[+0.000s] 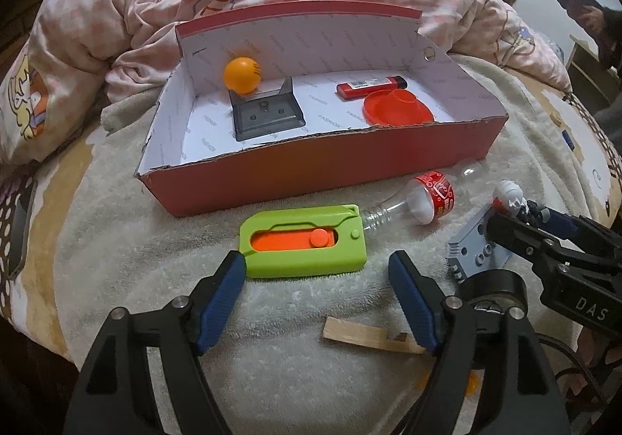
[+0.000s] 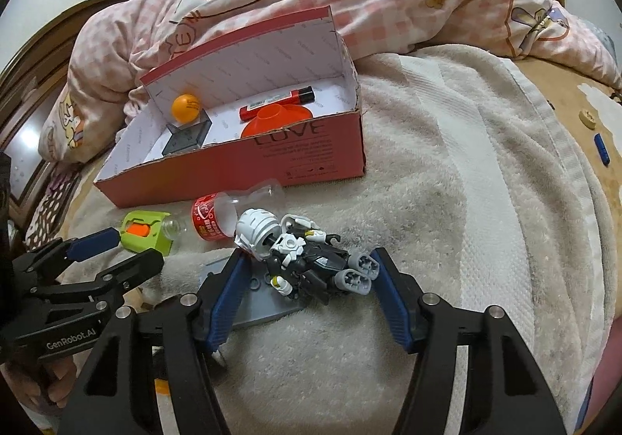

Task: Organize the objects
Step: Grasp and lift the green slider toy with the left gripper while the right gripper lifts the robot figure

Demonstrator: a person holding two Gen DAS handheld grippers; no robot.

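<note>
The red box [image 1: 322, 178] ahead of both my tongs already holds the orange ball [image 1: 241, 74], a dark plastic tray [image 1: 268, 116], the red lighter [image 1: 371, 87] and a red lid [image 1: 396, 106]. My left tongs [image 1: 317, 271] stand wide apart, empty, just short of the green cutter [image 1: 303, 240] on the towel. My right tongs [image 2: 307, 271] sit around the toy robot figure [image 2: 299, 256] on its grey plate [image 2: 256, 303], pads seemingly pressing its sides. The crushed bottle [image 1: 420, 201] and a wooden piece [image 1: 361, 334] also remain outside, so I judge about half done.
</note>
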